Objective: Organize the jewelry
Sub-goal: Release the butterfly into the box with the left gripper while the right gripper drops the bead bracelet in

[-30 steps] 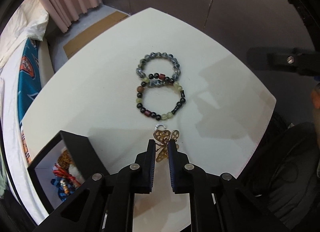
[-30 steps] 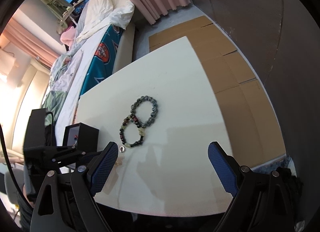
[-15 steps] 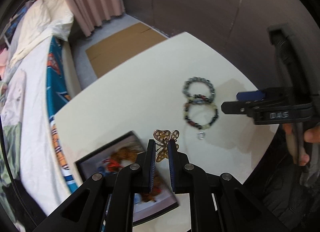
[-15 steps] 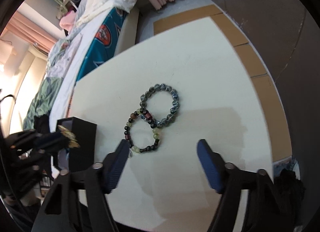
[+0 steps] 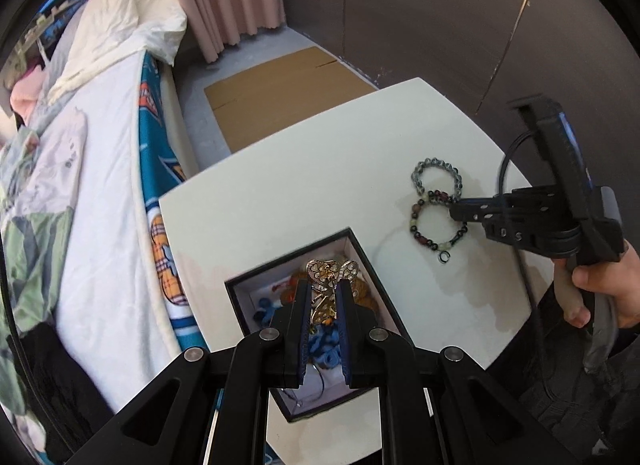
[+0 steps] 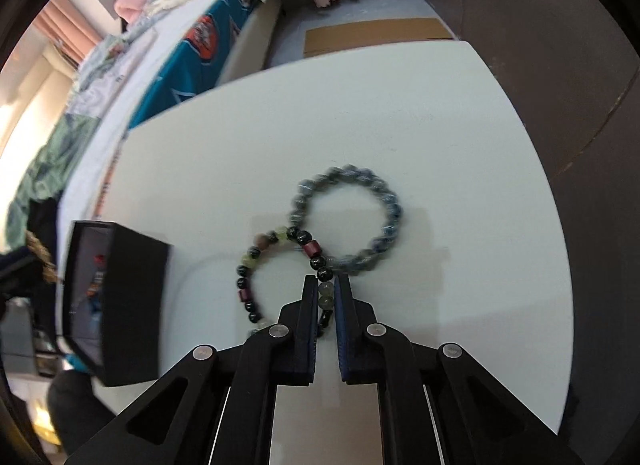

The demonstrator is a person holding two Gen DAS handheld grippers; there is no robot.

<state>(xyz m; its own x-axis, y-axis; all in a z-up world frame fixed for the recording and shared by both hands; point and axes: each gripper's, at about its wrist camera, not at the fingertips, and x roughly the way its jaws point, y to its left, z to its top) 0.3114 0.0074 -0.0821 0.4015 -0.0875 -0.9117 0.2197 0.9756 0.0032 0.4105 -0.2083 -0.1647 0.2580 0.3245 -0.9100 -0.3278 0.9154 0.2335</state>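
Nearest, the left gripper (image 5: pixel 325 297) has its jaws squeezed on a gold filigree butterfly brooch (image 5: pixel 330 271), held directly above the open black jewellery box (image 5: pixel 370 265) at the table's near left, apparently so it can drop in among the blue and orange pieces there. Farther right on the white table (image 5: pixel 288 181), the right gripper (image 6: pixel 325 293) has its jaws nearly together around the near side of the mixed dark, green and red bead bracelet (image 6: pixel 256 255), probably to lift it. Beyond, touching it, lies the grey-blue bead bracelet (image 6: pixel 384 209), with a small dark metal ring (image 5: pixel 444 256) nearby.
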